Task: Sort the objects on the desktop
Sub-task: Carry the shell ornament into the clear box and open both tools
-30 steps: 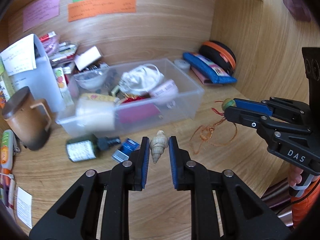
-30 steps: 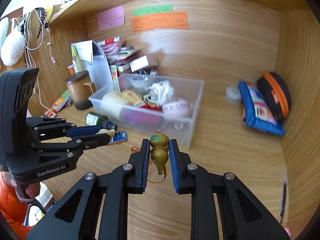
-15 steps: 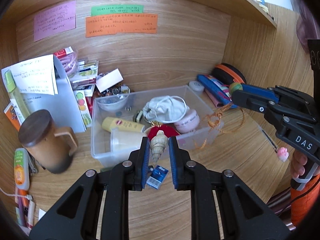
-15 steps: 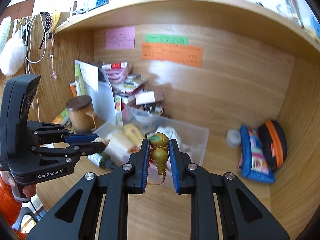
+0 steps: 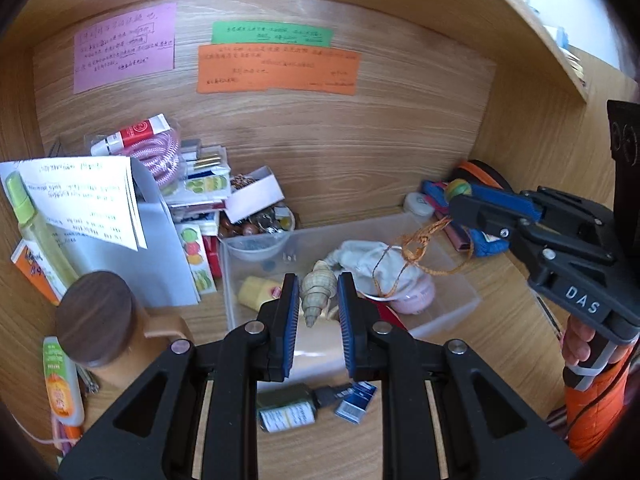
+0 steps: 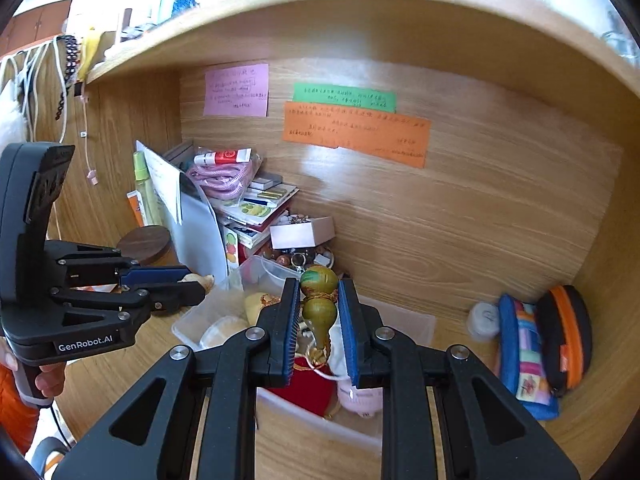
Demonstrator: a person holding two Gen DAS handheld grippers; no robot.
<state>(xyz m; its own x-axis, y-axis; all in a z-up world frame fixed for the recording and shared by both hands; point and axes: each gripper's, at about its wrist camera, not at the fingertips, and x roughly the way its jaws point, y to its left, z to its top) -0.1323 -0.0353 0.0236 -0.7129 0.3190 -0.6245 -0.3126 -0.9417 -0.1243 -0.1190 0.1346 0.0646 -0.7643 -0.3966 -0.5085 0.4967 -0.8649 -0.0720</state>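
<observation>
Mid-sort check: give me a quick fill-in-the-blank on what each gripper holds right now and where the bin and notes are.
1. The left gripper is shut on a spiral ____.
2. The right gripper is shut on a small green-and-gold ____ charm with an orange cord trailing from it.
3. Both grippers hover above the clear plastic ____, which already holds a white cloth pouch.
4. On the back wall, the orange note sits just below the ____ note.

Missing words: seashell; gourd; bin; green

The wooden desk (image 5: 500,332) carried a clear plastic bin (image 5: 452,312), a lidded wooden mug (image 5: 100,332), a dark green bottle (image 5: 288,406), a blue packet (image 5: 356,400), and a blue pouch (image 6: 524,356) beside an orange-zipped case (image 6: 568,332).
</observation>
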